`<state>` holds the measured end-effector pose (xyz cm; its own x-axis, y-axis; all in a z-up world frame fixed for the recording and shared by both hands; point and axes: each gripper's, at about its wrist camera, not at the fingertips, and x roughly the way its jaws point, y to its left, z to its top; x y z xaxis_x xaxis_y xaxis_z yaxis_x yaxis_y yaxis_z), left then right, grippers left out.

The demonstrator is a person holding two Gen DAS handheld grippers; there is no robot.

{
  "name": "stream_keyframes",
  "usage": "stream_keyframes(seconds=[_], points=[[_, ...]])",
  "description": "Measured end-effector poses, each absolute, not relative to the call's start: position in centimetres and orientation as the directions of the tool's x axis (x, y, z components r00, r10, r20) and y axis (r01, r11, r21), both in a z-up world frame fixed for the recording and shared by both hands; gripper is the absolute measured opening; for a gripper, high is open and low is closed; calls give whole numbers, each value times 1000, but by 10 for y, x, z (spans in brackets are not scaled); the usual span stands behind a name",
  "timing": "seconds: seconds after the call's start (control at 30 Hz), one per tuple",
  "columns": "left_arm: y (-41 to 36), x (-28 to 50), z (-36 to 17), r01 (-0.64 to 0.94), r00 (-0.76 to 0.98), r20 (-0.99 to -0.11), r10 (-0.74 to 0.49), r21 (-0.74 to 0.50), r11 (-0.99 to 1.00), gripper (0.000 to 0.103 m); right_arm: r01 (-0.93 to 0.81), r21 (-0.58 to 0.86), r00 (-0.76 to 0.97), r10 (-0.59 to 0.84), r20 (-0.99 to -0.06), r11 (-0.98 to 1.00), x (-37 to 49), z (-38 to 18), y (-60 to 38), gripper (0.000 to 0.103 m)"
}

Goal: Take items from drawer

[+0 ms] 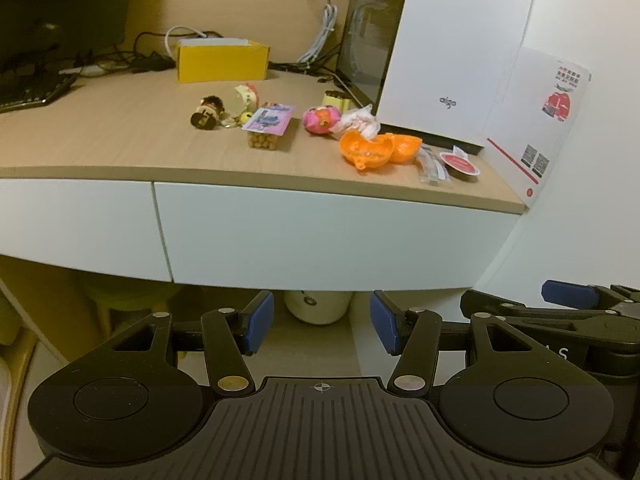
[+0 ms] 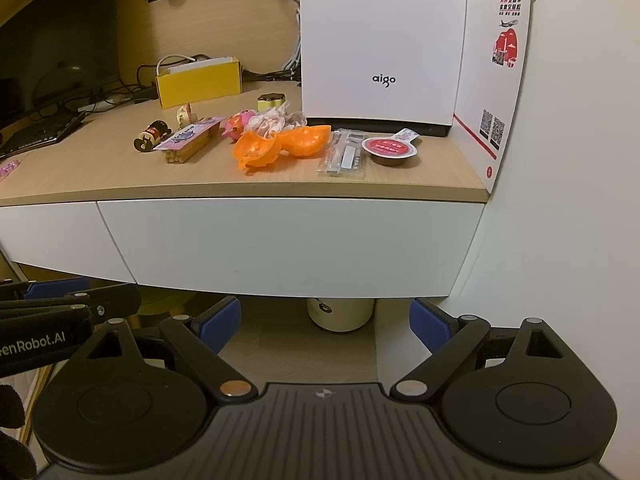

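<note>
A white drawer front (image 1: 320, 232) (image 2: 288, 244) sits closed under the wooden desk top (image 1: 120, 136) (image 2: 100, 168). On the desk lie an orange plastic shell (image 1: 378, 150) (image 2: 276, 146), a pink toy (image 1: 320, 120) (image 2: 236, 126), a box of yellow beads (image 1: 268, 130) (image 2: 188, 146), a small doll (image 1: 206, 114) (image 2: 150, 136), a red-lidded cup (image 1: 460, 164) (image 2: 390, 150) and a clear packet (image 2: 344, 158). My left gripper (image 1: 322, 322) hangs open and empty below the drawer front. My right gripper (image 2: 326, 324) is likewise open and empty, just to the left gripper's right.
A white aigo box (image 1: 452, 48) (image 2: 380, 40) and a printed card (image 2: 496, 80) stand at the desk's right end by the wall. A yellow box (image 1: 222, 60) (image 2: 198, 82), cables and a keyboard (image 1: 32, 94) lie further back. A white jar (image 2: 340, 314) stands under the desk.
</note>
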<state>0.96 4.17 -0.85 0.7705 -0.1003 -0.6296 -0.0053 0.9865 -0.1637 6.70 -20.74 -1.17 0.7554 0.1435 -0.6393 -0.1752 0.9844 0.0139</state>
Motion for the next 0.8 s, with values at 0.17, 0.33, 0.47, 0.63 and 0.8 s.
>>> stream_keyframes(seconds=[0.17, 0.33, 0.47, 0.63, 0.8], points=[[42, 9, -9, -4, 771, -628, -100, -163, 987, 58, -174, 16, 755, 144, -640, 985, 66, -12, -207, 92], [44, 9, -9, -8, 764, -635, -112, -183, 983, 58, -175, 18, 754, 146, -641, 984, 67, -12, -208, 92], [45, 9, -9, -11, 762, -636, -121, -199, 980, 58, -175, 19, 753, 146, -641, 984, 67, -12, -207, 92], [45, 10, -6, 13, 766, -626, -144, -209, 978, 58, -173, 19, 755, 145, -639, 985, 67, -12, -209, 92], [46, 13, -2, 88, 773, -590, -233, -264, 960, 11, -165, 17, 757, 138, -638, 986, 68, -12, -212, 92]])
